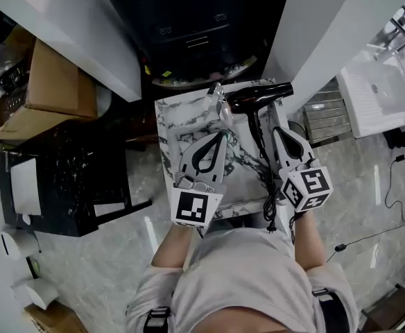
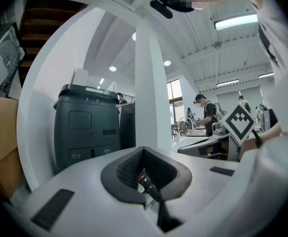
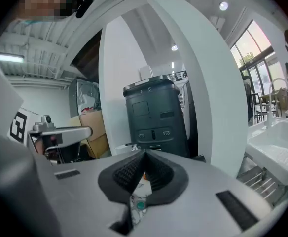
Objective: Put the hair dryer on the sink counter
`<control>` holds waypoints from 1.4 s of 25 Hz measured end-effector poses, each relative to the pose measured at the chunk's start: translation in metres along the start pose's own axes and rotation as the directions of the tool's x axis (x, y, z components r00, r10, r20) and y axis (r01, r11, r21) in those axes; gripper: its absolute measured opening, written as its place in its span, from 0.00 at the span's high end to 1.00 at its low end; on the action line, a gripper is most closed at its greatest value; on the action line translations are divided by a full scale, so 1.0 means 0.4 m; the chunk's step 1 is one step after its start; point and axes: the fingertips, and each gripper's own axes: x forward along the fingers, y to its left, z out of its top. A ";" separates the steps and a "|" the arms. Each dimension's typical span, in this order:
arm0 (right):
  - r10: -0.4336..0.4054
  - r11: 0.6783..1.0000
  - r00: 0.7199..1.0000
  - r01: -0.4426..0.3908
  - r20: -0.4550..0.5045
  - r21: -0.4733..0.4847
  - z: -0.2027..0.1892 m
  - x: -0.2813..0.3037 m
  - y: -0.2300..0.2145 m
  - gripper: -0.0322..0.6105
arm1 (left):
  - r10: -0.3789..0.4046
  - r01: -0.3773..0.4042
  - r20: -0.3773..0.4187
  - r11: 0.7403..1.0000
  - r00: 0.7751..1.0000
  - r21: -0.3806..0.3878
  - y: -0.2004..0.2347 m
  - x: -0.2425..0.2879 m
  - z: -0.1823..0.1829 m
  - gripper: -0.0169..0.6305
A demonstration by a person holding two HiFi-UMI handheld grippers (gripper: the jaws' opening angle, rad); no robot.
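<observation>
The black hair dryer [image 1: 256, 97] lies on a small marble-topped table [image 1: 177, 127], with its barrel at the far edge. Its handle points toward me and its cord [image 1: 269, 203] trails off the near edge. My left gripper [image 1: 219, 106] is over the table just left of the dryer's barrel, its jaws shut with nothing between them. My right gripper [image 1: 274, 116] is just right of the handle, also shut and holding nothing. In the left gripper view the pads [image 2: 134, 167] meet, and a dark strip shows below them. The pads [image 3: 156, 169] also meet in the right gripper view, above marble.
A white sink [image 1: 383, 92] [image 3: 277, 149] stands at the right, past a white pillar [image 1: 327, 40]. Beyond the table is a dark grey bin [image 2: 87, 127] [image 3: 156, 120]. Cardboard boxes [image 1: 46, 89] and a black table [image 1: 64, 179] are on the left. A loose cable [image 1: 390, 186] lies on the floor.
</observation>
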 end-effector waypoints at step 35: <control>0.053 0.993 0.980 -0.031 0.193 -0.116 0.114 -0.218 0.172 0.94 | -0.012 0.010 0.038 0.999 0.999 0.050 -0.082 -0.158 0.070 0.95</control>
